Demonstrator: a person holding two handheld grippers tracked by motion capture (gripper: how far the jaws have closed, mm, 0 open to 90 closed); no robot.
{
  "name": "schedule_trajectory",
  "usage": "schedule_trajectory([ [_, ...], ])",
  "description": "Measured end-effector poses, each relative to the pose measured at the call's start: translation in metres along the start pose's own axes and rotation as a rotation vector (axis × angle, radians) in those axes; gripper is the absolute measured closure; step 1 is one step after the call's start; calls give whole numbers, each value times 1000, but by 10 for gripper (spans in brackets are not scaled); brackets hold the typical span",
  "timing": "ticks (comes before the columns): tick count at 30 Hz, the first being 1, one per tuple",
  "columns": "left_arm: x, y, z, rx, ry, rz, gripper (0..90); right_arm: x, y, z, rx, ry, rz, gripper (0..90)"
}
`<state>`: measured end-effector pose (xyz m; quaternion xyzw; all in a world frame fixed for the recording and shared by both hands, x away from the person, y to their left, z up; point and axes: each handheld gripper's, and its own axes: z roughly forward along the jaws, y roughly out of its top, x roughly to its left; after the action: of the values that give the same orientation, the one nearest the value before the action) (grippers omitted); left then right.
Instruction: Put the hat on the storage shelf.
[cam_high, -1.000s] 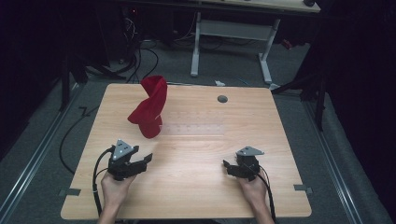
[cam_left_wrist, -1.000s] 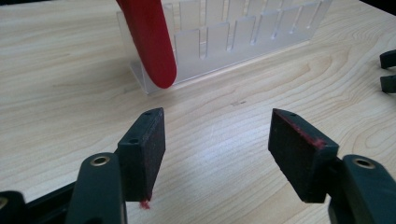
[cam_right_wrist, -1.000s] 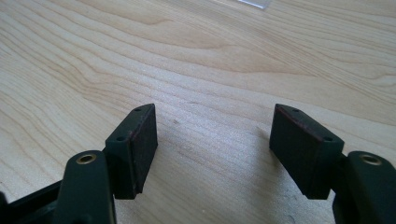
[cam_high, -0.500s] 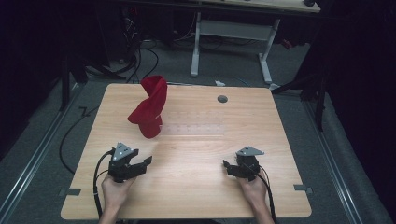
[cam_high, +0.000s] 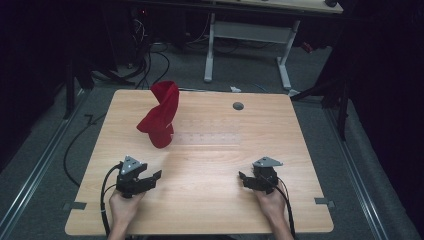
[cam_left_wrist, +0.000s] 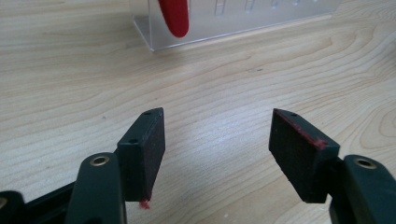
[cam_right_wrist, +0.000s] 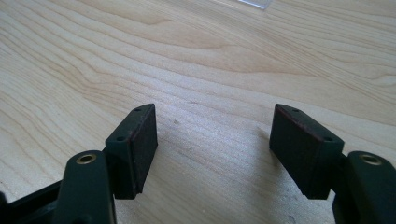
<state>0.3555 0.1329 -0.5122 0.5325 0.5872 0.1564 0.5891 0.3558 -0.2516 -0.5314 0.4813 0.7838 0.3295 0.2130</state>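
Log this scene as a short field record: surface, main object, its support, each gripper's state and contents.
surface: light wooden table
main object: red cloth, twisted and standing tall at the far left of the table
support: clear plastic rack; the cloth's lower end hangs at its left end
left gripper: open, nothing between the jaws, near edge of the table, apart from the cloth
right gripper: open, nothing between the jaws, near edge on the right
other: small round dark spot in the tabletop near the far edge
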Motion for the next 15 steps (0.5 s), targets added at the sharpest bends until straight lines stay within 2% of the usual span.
schedule_trajectory([
  [15, 18, -8, 6, -10, 65, -17, 367, 0, 0, 0, 0, 0, 0, 325],
])
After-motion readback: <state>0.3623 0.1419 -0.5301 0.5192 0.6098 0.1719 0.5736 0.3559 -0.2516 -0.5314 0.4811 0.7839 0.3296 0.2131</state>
